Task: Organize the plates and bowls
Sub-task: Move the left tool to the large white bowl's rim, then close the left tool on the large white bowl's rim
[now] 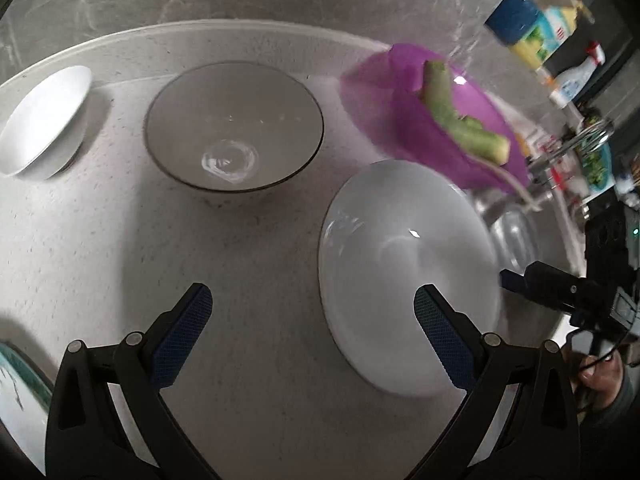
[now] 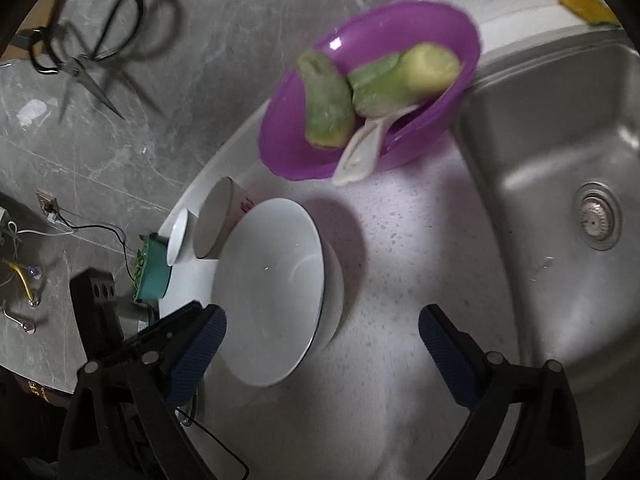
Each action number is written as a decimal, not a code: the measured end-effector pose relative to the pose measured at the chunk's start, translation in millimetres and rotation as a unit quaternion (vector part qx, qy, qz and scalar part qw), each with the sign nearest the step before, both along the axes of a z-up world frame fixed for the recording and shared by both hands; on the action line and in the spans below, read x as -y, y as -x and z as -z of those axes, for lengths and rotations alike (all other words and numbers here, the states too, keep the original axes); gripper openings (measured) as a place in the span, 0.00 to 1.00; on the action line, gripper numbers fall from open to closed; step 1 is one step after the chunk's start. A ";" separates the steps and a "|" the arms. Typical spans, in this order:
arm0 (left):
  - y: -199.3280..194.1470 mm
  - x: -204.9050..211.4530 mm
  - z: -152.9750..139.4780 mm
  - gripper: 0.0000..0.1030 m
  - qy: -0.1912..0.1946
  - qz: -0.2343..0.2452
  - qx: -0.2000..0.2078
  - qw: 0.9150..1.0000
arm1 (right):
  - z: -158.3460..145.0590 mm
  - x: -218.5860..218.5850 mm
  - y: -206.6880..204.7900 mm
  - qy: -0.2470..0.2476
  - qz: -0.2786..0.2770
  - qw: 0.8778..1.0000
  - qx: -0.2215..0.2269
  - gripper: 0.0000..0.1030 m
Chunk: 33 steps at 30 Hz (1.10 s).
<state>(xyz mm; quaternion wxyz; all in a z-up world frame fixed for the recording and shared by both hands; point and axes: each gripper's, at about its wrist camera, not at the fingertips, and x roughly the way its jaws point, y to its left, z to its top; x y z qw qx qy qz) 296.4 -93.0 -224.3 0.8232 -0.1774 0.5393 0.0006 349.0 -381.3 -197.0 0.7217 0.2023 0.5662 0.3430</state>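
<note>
Left wrist view: nothing looks stacked yet. A small white bowl (image 1: pixel 44 122) sits at upper left, a grey bowl (image 1: pixel 234 126) at centre, a large white bowl (image 1: pixel 404 276) at lower right and a purple bowl (image 1: pixel 436 120) with green vegetable pieces (image 1: pixel 460 118) at upper right. The left gripper (image 1: pixel 312 330) is spread wide and empty, one finger in front of the white bowl's rim.

Right wrist view: the large white bowl (image 2: pixel 276 292) sits centre-left, the purple bowl (image 2: pixel 372 88) above it, beside the sink (image 2: pixel 560 184). The right gripper (image 2: pixel 322 356) is wide apart, holding nothing, its left pad just by the bowl.
</note>
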 end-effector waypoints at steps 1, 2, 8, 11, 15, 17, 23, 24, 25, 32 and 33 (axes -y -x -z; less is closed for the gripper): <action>-6.3 1.9 4.3 0.98 -0.001 0.003 -0.006 1.000 | 6.2 -5.1 -2.7 -0.001 -0.004 1.000 -0.007 0.92; -9.7 2.3 8.0 0.98 0.000 0.003 -0.006 1.000 | 10.3 -8.8 -5.9 0.002 -0.006 1.000 -0.008 0.91; -28.2 14.2 29.2 0.48 0.009 0.014 -0.025 1.000 | 23.5 -24.4 -9.7 0.012 -0.028 0.999 -0.011 0.72; -31.7 19.1 38.7 0.38 0.011 0.020 -0.032 0.999 | 27.1 -31.7 -12.6 0.015 -0.030 0.999 -0.015 0.67; -34.6 21.1 42.4 0.19 0.009 0.025 -0.029 0.999 | 28.4 -36.3 -13.9 0.030 -0.032 0.999 -0.012 0.45; -36.6 22.1 45.0 0.11 0.010 0.029 -0.026 0.999 | 30.3 -39.4 -13.6 0.040 -0.036 0.998 -0.012 0.26; -45.1 25.4 46.6 0.10 0.012 0.028 -0.030 0.999 | 31.3 -43.0 -14.7 0.056 -0.032 0.998 -0.013 0.20; -43.1 26.1 44.9 0.10 0.011 0.028 -0.032 0.999 | 31.1 -43.5 -14.7 0.059 -0.033 0.998 -0.014 0.19; -42.6 27.7 45.3 0.10 0.011 0.028 -0.035 0.999 | 30.9 -43.9 -14.6 0.061 -0.035 0.997 -0.016 0.19; -11.7 33.6 29.2 0.10 0.011 0.023 -0.033 0.999 | 18.6 -43.0 2.0 0.066 -0.044 0.997 -0.019 0.19; -6.6 34.6 26.6 0.10 0.013 0.022 -0.033 0.999 | 15.0 -42.9 5.9 0.066 -0.046 0.997 -0.017 0.19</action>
